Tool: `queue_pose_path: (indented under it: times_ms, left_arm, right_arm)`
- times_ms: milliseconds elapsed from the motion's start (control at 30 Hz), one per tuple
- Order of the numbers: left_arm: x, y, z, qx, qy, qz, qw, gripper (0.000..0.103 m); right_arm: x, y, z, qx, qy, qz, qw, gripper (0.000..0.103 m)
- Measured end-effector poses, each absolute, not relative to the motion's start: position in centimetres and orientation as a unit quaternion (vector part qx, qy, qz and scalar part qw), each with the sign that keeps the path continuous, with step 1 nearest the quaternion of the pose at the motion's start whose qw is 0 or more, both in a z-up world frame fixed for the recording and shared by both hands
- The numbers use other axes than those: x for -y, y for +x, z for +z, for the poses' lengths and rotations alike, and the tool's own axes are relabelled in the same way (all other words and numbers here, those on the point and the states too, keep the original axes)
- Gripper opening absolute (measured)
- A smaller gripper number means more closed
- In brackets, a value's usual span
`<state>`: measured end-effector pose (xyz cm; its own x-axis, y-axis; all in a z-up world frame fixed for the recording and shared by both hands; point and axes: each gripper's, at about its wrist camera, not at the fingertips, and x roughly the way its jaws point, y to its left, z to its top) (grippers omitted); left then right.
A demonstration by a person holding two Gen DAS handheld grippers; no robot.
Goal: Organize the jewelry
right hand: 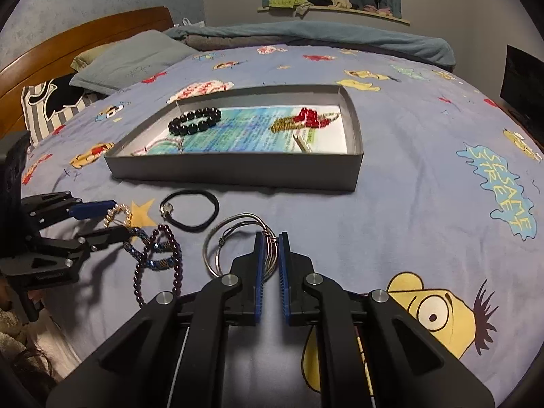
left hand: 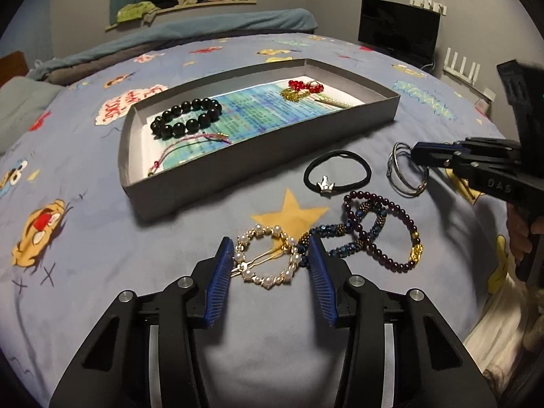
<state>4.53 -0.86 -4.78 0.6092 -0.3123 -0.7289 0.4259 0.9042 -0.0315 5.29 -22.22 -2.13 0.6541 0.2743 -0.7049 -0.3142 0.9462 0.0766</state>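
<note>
A grey shallow box [left hand: 261,156] [right hand: 238,170] on the bed holds a black bead bracelet [left hand: 186,117] [right hand: 195,121], a pink cord bracelet [left hand: 183,146], a red bead piece [left hand: 304,85] [right hand: 311,117] and a gold chain [left hand: 294,94]. My left gripper [left hand: 272,248] [right hand: 112,217] is open around a pearl ring hair clip [left hand: 267,255]. My right gripper [right hand: 270,241] [left hand: 413,153] is shut on silver wire bangles [right hand: 234,244] [left hand: 404,170]. A black hair tie with a charm [left hand: 336,171] [right hand: 190,212], a blue-gold bead bracelet [left hand: 353,231] and a purple bead bracelet [left hand: 391,231] [right hand: 159,261] lie between the grippers.
The bed has a blue cartoon-print sheet [right hand: 425,170], with pillows [right hand: 129,57] and a wooden headboard [right hand: 68,44] at one end and a folded blanket [left hand: 204,30] behind. A black monitor [left hand: 397,30] stands beside the bed. A wall shelf [right hand: 333,3] holds clothes.
</note>
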Motion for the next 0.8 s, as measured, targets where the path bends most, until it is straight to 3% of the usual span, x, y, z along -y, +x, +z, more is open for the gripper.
queue_pose_path:
  times_ms: [300, 800]
  left_arm:
    - [0.2, 4.1, -4.8, -0.388, 0.068, -0.209, 0.895, 0.042]
    - [-0.8, 3.3, -2.6, -0.363, 0.063, -0.208, 0.906, 0.042]
  right_arm:
    - [21.1, 6.0, -3.7, -0.419, -0.053, 0.162, 0.892, 0.01]
    - [21.8, 5.3, -2.0, -0.381, -0.051, 0.165, 0.908, 0.007]
